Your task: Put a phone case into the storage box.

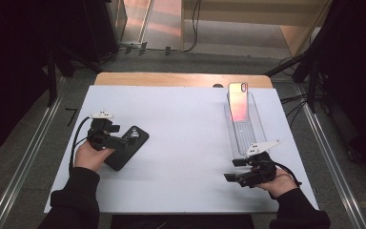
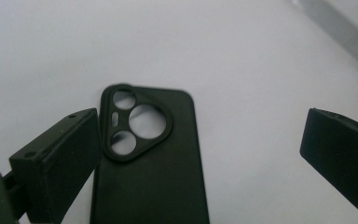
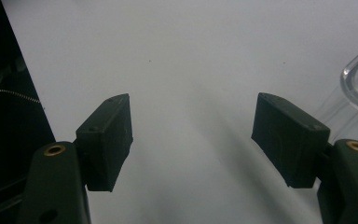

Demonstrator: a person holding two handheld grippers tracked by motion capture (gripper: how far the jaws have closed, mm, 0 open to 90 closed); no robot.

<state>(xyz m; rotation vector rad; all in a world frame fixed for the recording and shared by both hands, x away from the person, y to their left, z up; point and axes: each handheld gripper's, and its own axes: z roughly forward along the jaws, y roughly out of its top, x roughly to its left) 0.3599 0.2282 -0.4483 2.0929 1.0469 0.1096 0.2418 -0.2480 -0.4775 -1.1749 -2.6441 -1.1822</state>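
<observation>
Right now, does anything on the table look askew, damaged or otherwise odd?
Nothing looks damaged or spilled. The black phone case lies flat but diagonal on the white table, between the open left gripper. A phone leans tilted in the clear tray, apparently on purpose.

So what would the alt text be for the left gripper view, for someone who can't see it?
A black phone case lies flat on a white table, camera cutouts up, between the wide-open jaws of the left gripper. A clear tray edges the top right corner.
</observation>
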